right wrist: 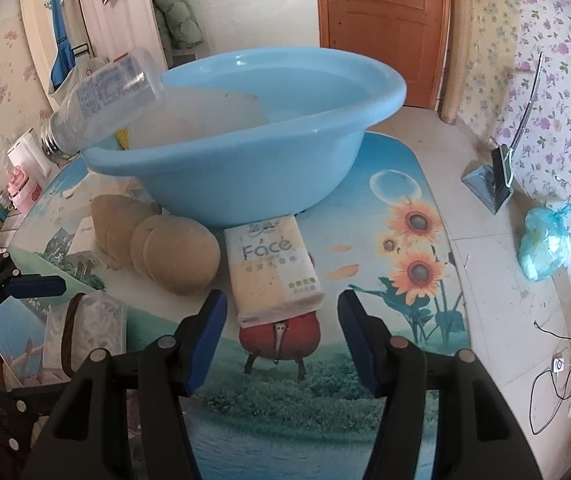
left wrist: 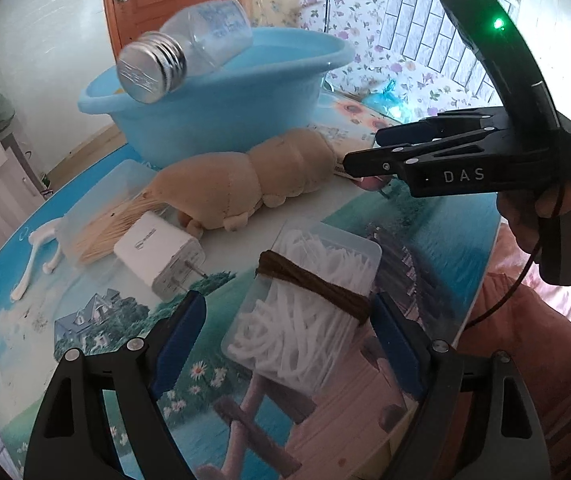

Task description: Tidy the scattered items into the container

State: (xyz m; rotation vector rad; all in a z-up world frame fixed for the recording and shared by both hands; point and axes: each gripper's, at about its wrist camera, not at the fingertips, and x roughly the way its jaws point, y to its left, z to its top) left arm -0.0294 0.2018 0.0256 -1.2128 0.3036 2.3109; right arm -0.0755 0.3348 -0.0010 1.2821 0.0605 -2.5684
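Blue basin (right wrist: pixel 245 168) awaits at mid-table; we hold the left gripper (left wrist: pixel 285 336) spread, empty, straddling the floss-pick box (left wrist: pixel 301 312), the right gripper (right wrist: pixel 281 336) parted, empty, before the tissue pack (right wrist: pixel 273 268): closing comes next.

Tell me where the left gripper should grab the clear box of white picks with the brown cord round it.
Grip the clear box across its two long side walls, coming down from above. It lies flat on the table, long axis roughly along the left gripper, whose open blue pads already flank it. Probably best just below the brown cord, on bare plastic.
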